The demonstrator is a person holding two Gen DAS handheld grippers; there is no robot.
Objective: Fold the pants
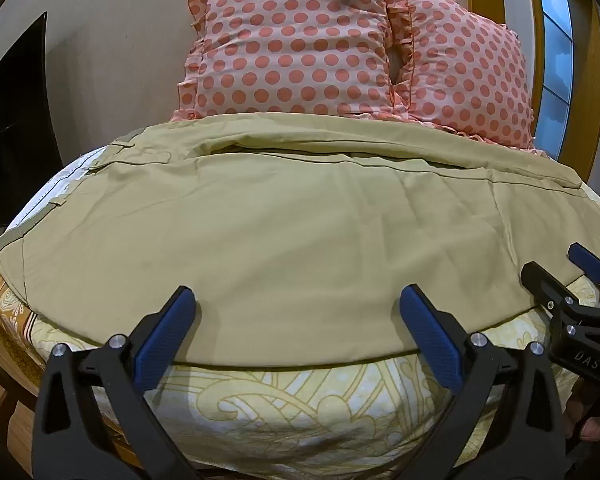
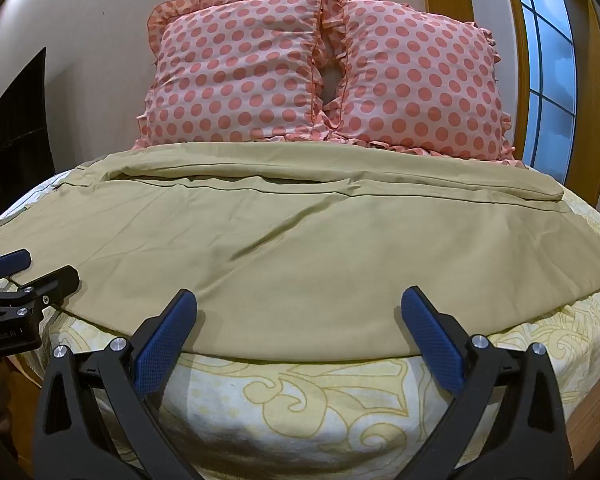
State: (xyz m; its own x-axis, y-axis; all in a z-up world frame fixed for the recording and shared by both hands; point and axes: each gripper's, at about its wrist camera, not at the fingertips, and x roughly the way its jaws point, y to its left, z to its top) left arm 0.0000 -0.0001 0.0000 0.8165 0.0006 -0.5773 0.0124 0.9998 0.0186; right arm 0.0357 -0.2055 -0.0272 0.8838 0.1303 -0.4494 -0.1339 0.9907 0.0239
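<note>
Khaki pants (image 1: 284,232) lie spread flat across the bed, one leg laid over the other, waistband at the left, hems at the right; they also show in the right wrist view (image 2: 300,248). My left gripper (image 1: 298,300) is open, its blue pads straddling the pants' near edge just above the cloth. My right gripper (image 2: 300,300) is open in the same way further right along that edge. The right gripper shows at the right of the left wrist view (image 1: 560,268), and the left gripper shows at the left of the right wrist view (image 2: 40,268).
A bed sheet (image 1: 300,396) with a yellow floral print covers the mattress. Two pink polka-dot pillows (image 2: 236,72) (image 2: 420,80) stand against the wall behind the pants. A window (image 2: 548,72) is at the right, dark furniture (image 2: 16,128) at the left.
</note>
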